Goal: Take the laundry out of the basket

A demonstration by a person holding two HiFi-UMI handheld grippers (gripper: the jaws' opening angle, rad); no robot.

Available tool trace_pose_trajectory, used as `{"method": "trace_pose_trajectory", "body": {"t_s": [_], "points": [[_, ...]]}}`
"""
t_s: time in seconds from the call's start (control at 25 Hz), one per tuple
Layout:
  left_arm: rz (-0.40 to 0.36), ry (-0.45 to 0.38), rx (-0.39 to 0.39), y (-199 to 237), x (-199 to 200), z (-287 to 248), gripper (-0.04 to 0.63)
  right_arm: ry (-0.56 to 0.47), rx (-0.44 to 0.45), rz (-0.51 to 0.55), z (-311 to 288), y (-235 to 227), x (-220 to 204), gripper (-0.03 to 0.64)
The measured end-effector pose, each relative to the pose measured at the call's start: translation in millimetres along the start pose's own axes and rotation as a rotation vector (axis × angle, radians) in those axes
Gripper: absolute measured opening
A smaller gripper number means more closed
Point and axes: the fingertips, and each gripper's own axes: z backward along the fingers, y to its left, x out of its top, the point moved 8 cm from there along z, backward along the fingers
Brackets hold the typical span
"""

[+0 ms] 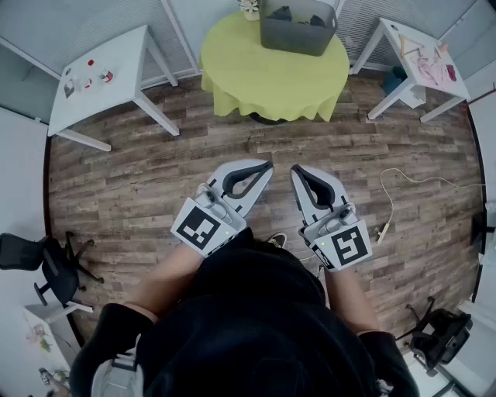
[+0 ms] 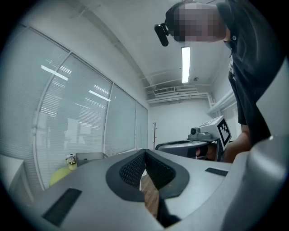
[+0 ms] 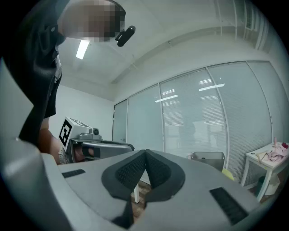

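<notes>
Left gripper (image 1: 266, 166) and right gripper (image 1: 295, 170) sit at frame centre, side by side; jaws of each closed tip to tip, nothing held. Basket (image 1: 298, 37) stands top centre on the green table (image 1: 263, 81), dark laundry (image 1: 288, 13) inside, well apart from both grippers.

Wood floor (image 1: 139, 186). Round table (image 1: 271, 85) with a yellow-green cloth at the top. White table (image 1: 124, 58) on the left with small items (image 1: 97, 75), another white table (image 1: 415, 70) on the right with pink clutter. White cable (image 1: 391, 201) on the floor. Black chairs at the left (image 1: 46, 267) and right (image 1: 442, 333) edges. Blinds (image 3: 198, 117), ceiling light (image 2: 185, 64), coat rack (image 2: 154, 133).
</notes>
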Motion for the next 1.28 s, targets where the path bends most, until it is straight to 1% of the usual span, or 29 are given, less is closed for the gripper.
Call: {"method": "trace_pose_trajectory", "body": {"t_s": [0.32,0.4,0.56,0.8,1.04,1.28], "points": [[0.001,0.023,0.014,-25.5,-2.9,0.2,0.011,-0.007,-0.008,0.011,27.6,3.9,-0.1,0.021],[0.006,0.014,0.018,-34.0,-1.8,-2.7,0.011,-0.014,-0.017,0.018,37.9,3.0,0.1,0.023],[-0.002,0.031,0.007,-50.7,-3.2,-9.3,0.011,-0.022,-0.026,0.029,59.3,-3.4,1.5,0.023],[0.0,0.024,0.01,-64.1,-3.6,-27.4,0.011,-0.002,-0.02,0.035,78.6,-19.6,-2.8,0.023],[-0.006,0.028,0.002,-49.8,-7.2,-46.6,0.011,0.005,-0.028,0.042,66.3,-45.6,-5.9,0.023],[0.009,0.035,-0.018,-4.3,-14.6,-69.2,0.011,0.023,-0.043,0.032,24.8,-74.6,-9.3,0.023]]}}
